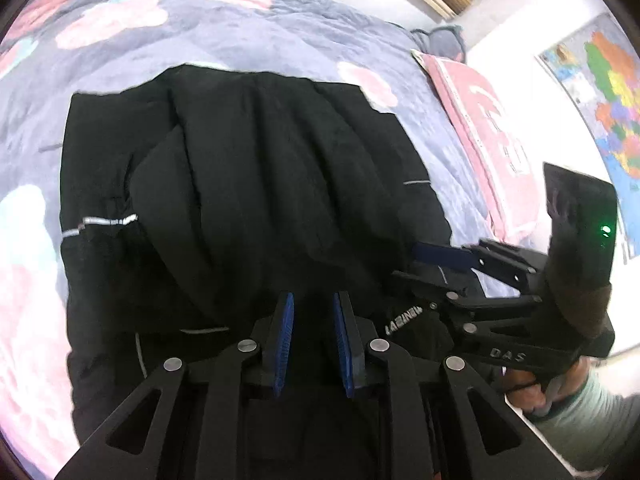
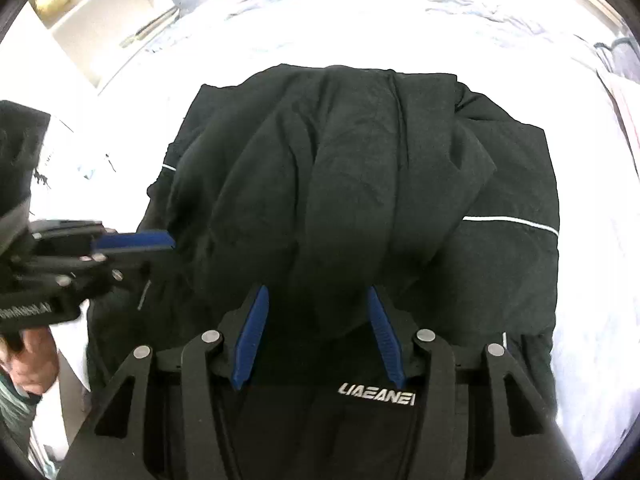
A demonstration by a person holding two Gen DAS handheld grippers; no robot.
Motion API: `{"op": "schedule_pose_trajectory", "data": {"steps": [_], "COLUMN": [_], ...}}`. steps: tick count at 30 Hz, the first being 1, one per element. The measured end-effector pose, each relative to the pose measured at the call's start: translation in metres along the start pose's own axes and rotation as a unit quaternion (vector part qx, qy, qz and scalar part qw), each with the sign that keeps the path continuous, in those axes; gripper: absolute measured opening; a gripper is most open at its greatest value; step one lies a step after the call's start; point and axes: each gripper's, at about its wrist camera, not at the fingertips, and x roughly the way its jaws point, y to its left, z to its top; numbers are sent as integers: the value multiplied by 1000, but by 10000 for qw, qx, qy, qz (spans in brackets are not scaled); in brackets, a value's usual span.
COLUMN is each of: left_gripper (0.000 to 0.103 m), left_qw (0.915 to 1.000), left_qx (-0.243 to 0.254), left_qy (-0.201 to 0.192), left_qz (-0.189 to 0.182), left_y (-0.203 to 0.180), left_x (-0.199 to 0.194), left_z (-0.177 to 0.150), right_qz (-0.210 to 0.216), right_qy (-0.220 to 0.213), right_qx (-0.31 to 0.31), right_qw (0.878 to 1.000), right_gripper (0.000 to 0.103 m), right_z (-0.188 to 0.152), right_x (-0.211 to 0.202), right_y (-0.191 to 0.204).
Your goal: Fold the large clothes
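Note:
A black jacket (image 1: 256,184) with thin white reflective stripes lies on the bed, partly folded, with a bulky layer doubled over its middle. It also shows in the right wrist view (image 2: 352,184). My left gripper (image 1: 313,300) hovers over the jacket's near edge with its blue pads apart and nothing clearly between them. My right gripper (image 2: 315,292) is open wide over the near edge too, just above the white brand lettering (image 2: 376,399). Each gripper shows in the other's view at the side, the right one (image 1: 444,256) and the left one (image 2: 136,240).
The bed has a grey-blue quilt with pink flowers (image 1: 248,44). A pink pillow (image 1: 492,128) lies at the right, a coloured wall map (image 1: 600,96) behind it. White shelves (image 2: 100,20) stand at the far left in the right wrist view.

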Motion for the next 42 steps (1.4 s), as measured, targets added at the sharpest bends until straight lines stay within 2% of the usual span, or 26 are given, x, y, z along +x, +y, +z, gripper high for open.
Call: {"op": "schedule_pose_trajectory", "data": {"steps": [2, 5, 7, 14, 18, 23, 26, 29, 34, 37, 42], "left_gripper": [21, 20, 20, 20, 20, 20, 20, 20, 20, 20, 20], "left_qw": [9995, 9963, 9975, 9992, 9961, 9919, 9880, 9793, 9728, 9729, 9708], "left_qx": [-281, -299, -145, 36, 529, 713, 715, 776, 412, 94, -348], "left_qy": [77, 504, 287, -243, -537, -973, -1295, -1731, -2100, -2146, -2096], "left_qz": [148, 624, 623, 300, 453, 401, 444, 706, 887, 859, 1117], "left_y": [17, 30, 27, 29, 14, 8, 15, 17, 32, 48, 72], "left_x": [23, 69, 73, 61, 47, 23, -3, -30, -66, -88, -108], "left_z": [-5, -10, -15, -39, -62, -79, -94, -120, -169, -203, -243], "right_qz": [27, 64, 250, 189, 100, 199, 383, 674, 563, 422, 161], "right_qy": [-3, 174, 256, -370, -733, -1004, -1174, -1485, -1875, -1946, -1948], "right_qx": [112, 377, 671, 635, 597, 702, 806, 884, 895, 960, 1166], "right_qw": [9999, 9991, 9971, 9971, 9955, 9923, 9891, 9827, 9765, 9753, 9738], "right_gripper": [55, 55, 55, 55, 55, 55, 55, 55, 55, 55, 56], "right_z": [-3, -4, -9, -28, -36, -56, -72, -95, -134, -160, -196], "right_x": [6, 42, 60, 67, 67, 53, 45, 26, -2, -24, -46], "right_y": [-5, -18, -28, -31, -28, -35, -37, -41, -32, -33, -35]}}
